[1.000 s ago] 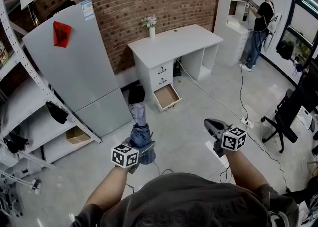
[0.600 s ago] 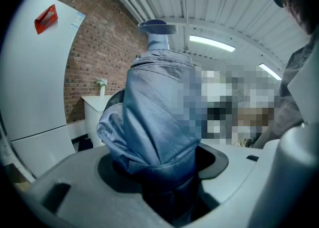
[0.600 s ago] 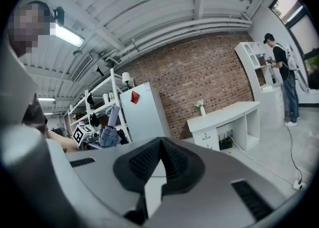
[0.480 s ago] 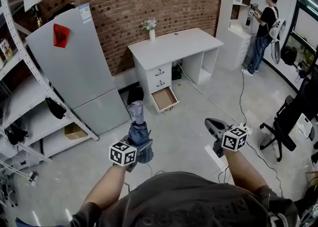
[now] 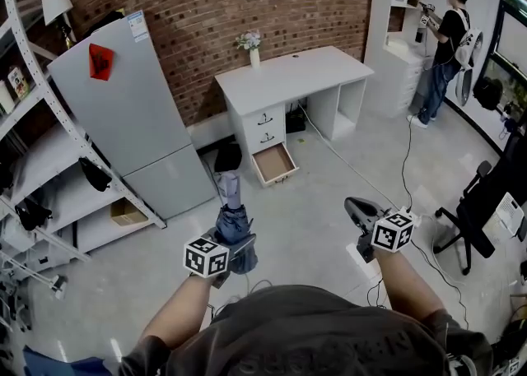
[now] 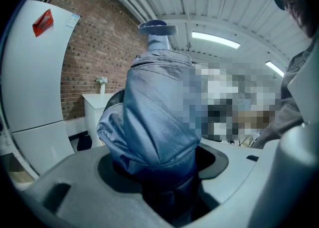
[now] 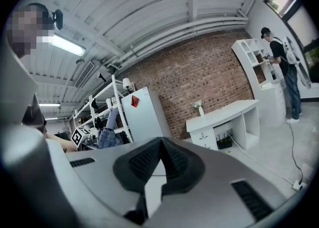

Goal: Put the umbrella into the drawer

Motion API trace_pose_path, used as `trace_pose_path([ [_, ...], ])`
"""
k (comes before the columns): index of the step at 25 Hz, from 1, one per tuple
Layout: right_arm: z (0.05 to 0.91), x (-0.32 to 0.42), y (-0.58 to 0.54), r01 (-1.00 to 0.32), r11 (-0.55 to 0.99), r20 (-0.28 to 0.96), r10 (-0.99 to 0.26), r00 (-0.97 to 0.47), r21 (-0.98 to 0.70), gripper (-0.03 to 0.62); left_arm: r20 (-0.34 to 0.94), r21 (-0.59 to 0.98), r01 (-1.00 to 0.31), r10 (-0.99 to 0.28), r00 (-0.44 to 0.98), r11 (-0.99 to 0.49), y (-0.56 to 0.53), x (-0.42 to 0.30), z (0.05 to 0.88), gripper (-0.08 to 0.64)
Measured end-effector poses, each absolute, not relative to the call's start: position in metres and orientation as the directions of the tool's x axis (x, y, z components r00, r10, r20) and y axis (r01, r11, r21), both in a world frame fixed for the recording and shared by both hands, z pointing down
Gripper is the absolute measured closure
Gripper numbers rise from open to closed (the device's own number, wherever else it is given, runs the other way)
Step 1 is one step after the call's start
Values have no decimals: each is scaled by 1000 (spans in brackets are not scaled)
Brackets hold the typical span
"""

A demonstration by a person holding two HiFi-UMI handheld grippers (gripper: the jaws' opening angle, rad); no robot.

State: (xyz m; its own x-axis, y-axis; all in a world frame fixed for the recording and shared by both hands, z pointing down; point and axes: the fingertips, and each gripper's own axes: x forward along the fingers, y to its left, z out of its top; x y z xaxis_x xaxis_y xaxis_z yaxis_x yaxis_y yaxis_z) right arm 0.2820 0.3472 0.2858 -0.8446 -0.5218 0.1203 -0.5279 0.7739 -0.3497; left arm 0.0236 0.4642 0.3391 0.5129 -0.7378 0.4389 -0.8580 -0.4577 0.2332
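Note:
A folded blue umbrella stands upright out of my left gripper, its pale handle end on top. In the left gripper view the umbrella fills the middle, and the left gripper is shut on its lower part. My right gripper hangs to the right at about the same height, shut and empty; in its own view the right gripper shows both pads meeting at the tips. The bottom drawer of the white desk stands pulled out, well ahead of both grippers.
A grey fridge leans at the left beside a white shelf rack. A vase of flowers sits on the desk. A person stands at the back right cabinet. A cable crosses the floor, and a black office chair is at the right.
Both grippers keep their place in the head view, the umbrella still gripped. The room has shifted a little around them, and the person at the back has moved slightly right.

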Motion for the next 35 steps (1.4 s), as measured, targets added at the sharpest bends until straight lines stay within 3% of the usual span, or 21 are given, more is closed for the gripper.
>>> trace_pose_path([
  [16,292,282,298,-594,741,164,-574,-802,-313,600,426,254,-808,-689,587,-531,384,17,354,287],
  [35,275,47,120,-716,636,179,-699,-692,-287,600,408,282,-676,-553,726,-680,168,-213,359,288],
])
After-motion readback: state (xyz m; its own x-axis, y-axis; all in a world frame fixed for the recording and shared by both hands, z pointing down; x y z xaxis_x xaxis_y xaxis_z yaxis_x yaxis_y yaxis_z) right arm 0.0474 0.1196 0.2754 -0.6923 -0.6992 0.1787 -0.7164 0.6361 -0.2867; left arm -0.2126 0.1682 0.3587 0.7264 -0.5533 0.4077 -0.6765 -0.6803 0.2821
